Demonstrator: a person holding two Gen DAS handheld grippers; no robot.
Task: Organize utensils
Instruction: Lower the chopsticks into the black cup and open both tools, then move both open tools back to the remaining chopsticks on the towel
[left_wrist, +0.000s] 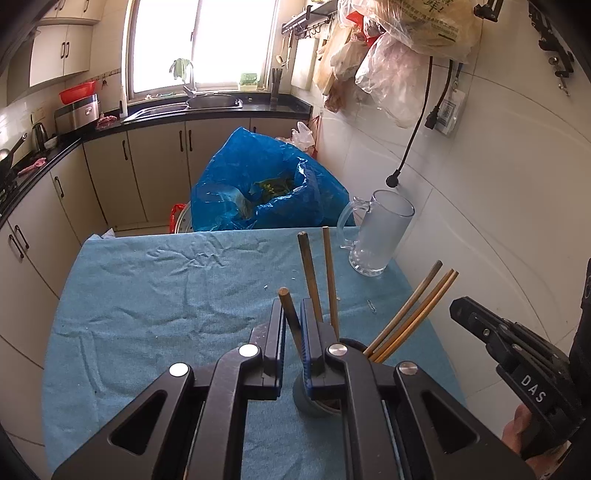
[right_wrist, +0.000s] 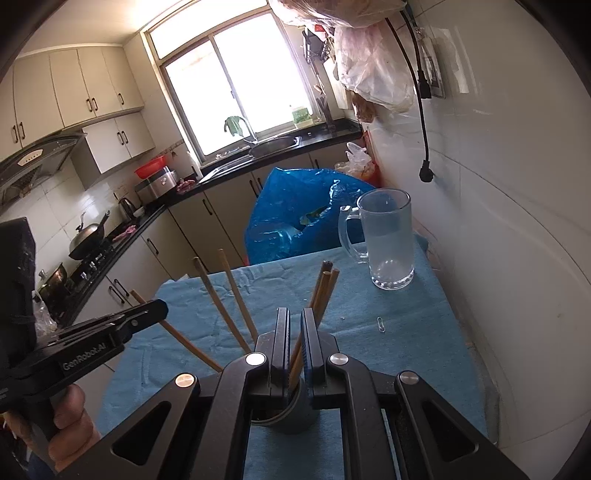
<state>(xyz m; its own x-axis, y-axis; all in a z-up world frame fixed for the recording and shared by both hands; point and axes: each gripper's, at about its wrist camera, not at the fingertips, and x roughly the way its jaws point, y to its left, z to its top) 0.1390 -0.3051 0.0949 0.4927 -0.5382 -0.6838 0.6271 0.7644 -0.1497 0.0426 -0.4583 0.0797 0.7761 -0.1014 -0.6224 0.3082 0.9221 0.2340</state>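
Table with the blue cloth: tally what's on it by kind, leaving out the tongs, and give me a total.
chopsticks: 6
holder cup: 1
glass mug: 1
paperclip: 1
Total: 9

Black tongs (left_wrist: 293, 328), blue pads, perhaps rubber.

The cloth (left_wrist: 166, 295) on the table is light blue and plain. The chopsticks (left_wrist: 410, 314) are brown and tan. The mug (left_wrist: 380, 236) is clear glass, a bit cloudy. The big bag (left_wrist: 236, 184) is bright blue. Both grippers (left_wrist: 293, 314) (right_wrist: 295, 321) are black with blue pads. The cup (right_wrist: 295, 417) is dark grey.
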